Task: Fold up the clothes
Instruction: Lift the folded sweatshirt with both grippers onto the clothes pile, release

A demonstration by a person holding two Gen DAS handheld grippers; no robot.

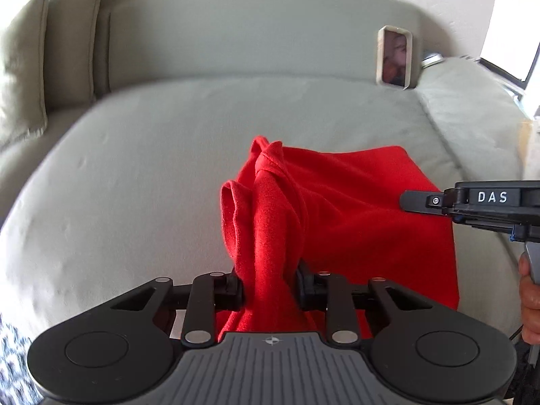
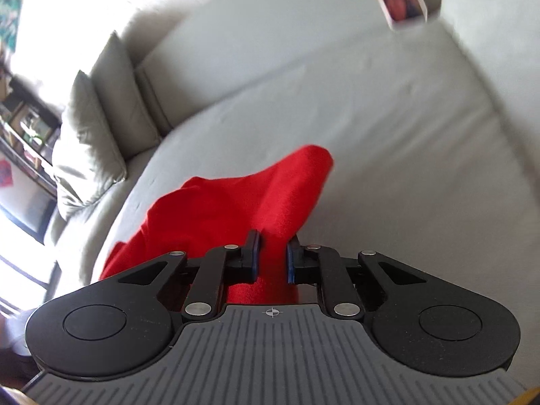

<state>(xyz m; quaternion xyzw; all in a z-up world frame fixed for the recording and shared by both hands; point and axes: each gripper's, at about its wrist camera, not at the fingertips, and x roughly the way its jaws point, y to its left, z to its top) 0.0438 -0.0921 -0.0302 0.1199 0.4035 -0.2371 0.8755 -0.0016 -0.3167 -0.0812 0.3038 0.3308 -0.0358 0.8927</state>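
Note:
A red garment [image 1: 337,209] hangs bunched above a pale green sofa seat [image 1: 152,155]. My left gripper [image 1: 270,287] is shut on a thick twisted fold of it, with cloth rising in a knot ahead of the fingers. In the right wrist view the same red garment [image 2: 236,202] stretches away to the left, and my right gripper [image 2: 273,260] is shut on another part of it. The right gripper's fingers [image 1: 422,200] also show at the right edge of the left wrist view, held by a hand [image 1: 531,300].
Pale cushions [image 1: 50,54] stand at the sofa's back left. A framed picture [image 1: 394,56] leans against the backrest at the right, beside a further cushion [image 1: 472,108]. Shelves with objects [image 2: 23,118] lie beyond the sofa's left end.

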